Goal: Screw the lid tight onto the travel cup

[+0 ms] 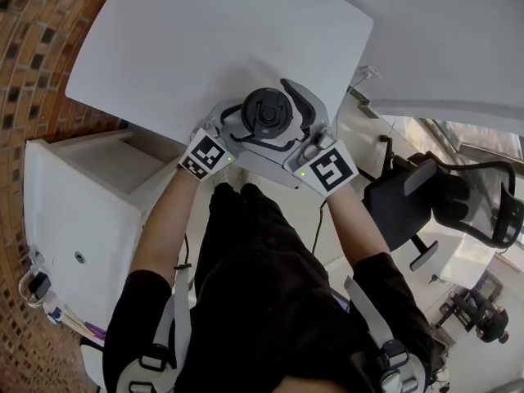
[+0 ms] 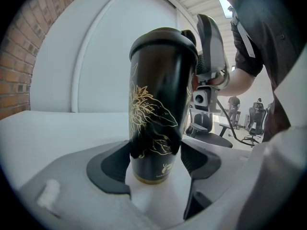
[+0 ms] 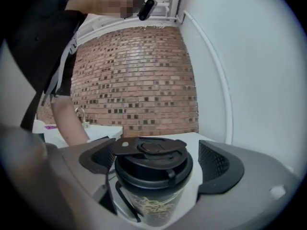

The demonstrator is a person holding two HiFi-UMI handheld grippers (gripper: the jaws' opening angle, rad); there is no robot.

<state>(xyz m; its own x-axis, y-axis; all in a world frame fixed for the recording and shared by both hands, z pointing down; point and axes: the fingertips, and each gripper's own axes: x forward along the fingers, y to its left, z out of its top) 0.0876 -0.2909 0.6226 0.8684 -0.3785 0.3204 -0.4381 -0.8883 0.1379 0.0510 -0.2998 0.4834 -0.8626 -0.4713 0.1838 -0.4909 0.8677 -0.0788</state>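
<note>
My left gripper (image 2: 156, 163) has its fingers (image 2: 111, 166) clamped on the lower body of the travel cup (image 2: 157, 104) — black with a gold leaf print, upright on the white worktop (image 1: 196, 47) near its front edge. The lid (image 3: 152, 158) sits on top. My right gripper (image 3: 156, 169) brackets the lid, fingers (image 3: 218, 166) spread wide — not gripping it.

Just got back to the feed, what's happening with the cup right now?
A person works two handheld grippers at the edge of the white table. The left gripper is clamped on the lower body of the black travel cup, holding it upright. The right gripper surrounds the lid, which sits on the cup, with jaws open and not gripping it.
</note>
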